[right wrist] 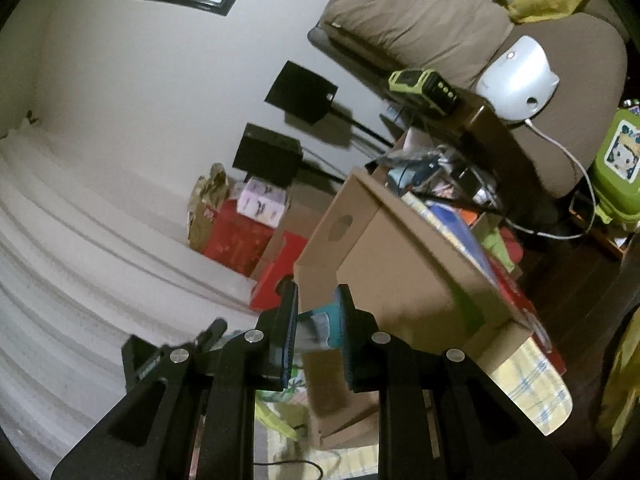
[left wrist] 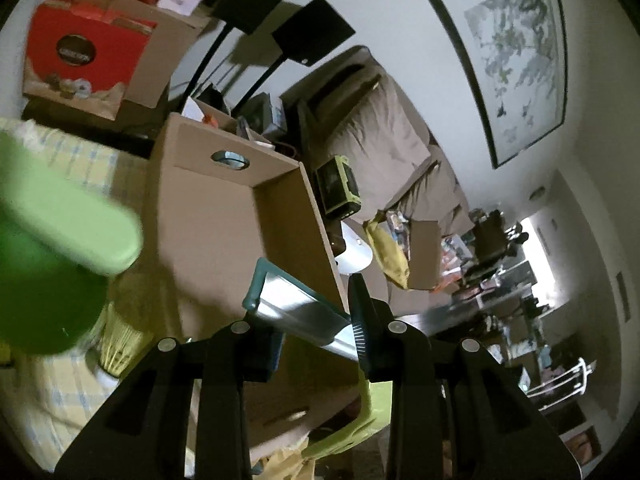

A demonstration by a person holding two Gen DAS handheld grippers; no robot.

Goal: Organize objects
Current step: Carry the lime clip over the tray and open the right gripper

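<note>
Both grippers pinch one teal-framed silver object (left wrist: 288,304), the left gripper (left wrist: 316,344) and right gripper (right wrist: 318,332) holding it just above an open, seemingly empty cardboard box (left wrist: 224,216); boxing apparently remains; clutter surrounds.

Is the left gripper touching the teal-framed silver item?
Touching. In the left wrist view the left gripper has its fingers closed on the end of the teal-framed silver item, held over the cardboard box.
</note>
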